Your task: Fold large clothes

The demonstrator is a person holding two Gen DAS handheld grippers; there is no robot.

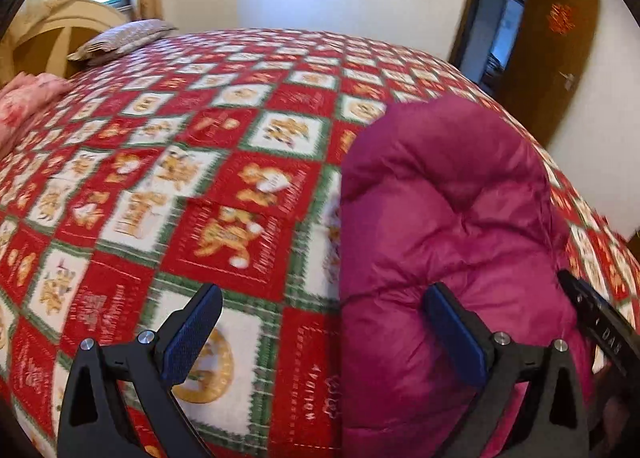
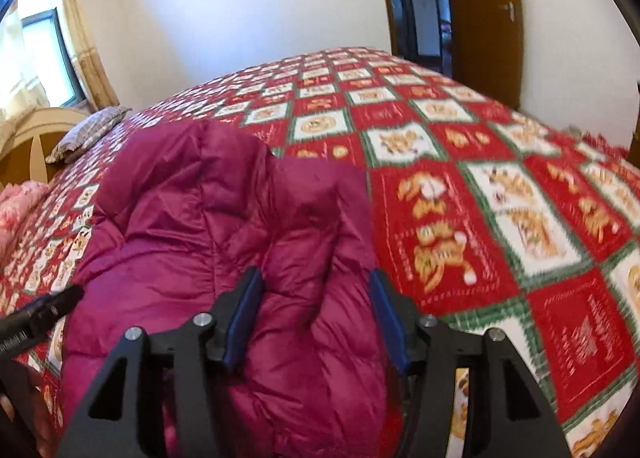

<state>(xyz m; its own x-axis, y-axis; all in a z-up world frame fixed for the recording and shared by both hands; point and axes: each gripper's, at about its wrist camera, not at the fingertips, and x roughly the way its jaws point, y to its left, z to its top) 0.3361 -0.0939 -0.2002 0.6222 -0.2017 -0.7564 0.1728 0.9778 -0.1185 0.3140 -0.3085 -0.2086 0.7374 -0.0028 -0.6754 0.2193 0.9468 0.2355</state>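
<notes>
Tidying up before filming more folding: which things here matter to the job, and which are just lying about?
Job: jacket, left gripper, right gripper, bedspread as work surface.

Lying about: pillow, pink bedding, door.

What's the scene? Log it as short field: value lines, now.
garment: magenta puffer jacket, bunched on the bed
surface: red, white and green patterned bedspread
left gripper: jaws open wide, one finger against the jacket's edge
right gripper: jaws open, straddling a jacket fold
pillow: at the headboard end
door: brown, open
</notes>
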